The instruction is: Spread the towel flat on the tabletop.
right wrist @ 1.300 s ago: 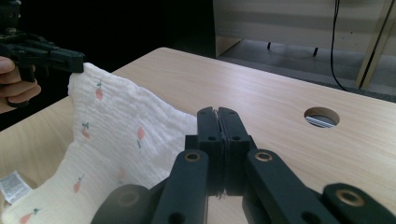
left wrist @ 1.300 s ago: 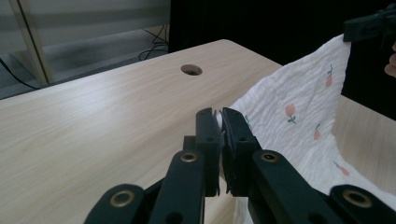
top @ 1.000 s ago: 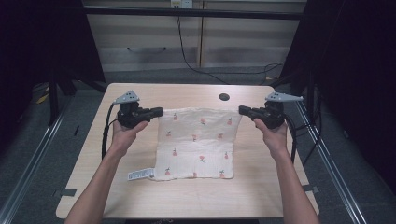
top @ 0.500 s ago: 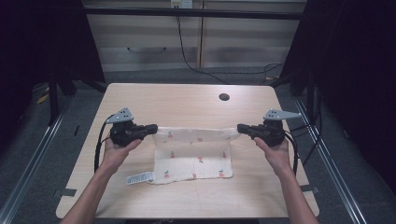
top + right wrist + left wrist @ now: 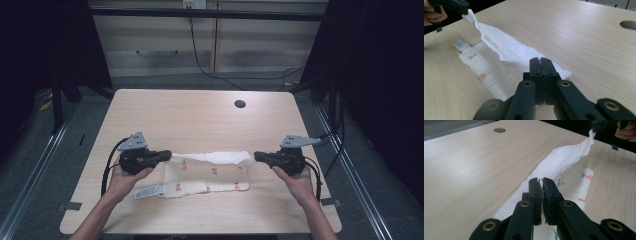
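Cloth [image 5: 207,172], 1, between 2 grippers: left gripper [image 5: 167,156]; right gripper [image 5: 257,156]; 1 table [image 5: 200,117].

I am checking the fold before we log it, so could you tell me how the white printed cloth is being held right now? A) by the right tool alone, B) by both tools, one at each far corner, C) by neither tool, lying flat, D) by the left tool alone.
B: the left tool and the right tool are each shut on a far corner of the white printed cloth, its far edge lifted between them.
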Action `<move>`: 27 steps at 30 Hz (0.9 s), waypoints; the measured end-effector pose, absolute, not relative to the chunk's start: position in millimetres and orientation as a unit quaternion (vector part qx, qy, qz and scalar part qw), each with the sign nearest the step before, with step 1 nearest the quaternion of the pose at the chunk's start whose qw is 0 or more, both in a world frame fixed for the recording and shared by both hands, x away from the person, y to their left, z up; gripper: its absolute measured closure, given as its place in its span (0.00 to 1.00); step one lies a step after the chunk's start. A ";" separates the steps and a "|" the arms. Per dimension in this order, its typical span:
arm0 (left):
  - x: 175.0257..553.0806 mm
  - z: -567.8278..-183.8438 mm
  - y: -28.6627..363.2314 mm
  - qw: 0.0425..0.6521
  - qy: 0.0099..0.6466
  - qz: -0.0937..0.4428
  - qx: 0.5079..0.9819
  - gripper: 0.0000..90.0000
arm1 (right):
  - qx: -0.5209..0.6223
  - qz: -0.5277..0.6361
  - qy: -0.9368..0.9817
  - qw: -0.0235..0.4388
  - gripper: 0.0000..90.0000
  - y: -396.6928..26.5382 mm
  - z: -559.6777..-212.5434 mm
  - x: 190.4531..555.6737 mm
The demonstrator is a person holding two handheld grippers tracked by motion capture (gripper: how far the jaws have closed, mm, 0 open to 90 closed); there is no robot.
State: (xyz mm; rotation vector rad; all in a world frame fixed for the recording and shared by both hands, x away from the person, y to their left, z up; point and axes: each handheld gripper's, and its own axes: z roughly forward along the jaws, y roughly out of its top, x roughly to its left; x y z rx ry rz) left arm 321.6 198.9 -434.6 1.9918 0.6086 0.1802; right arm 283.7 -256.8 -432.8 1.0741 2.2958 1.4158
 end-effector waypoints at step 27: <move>300.6 -487.6 201.9 0.450 0.271 0.028 0.850 0.83 | 0.384 0.431 0.814 0.059 0.96 -249.8 -485.4 262.2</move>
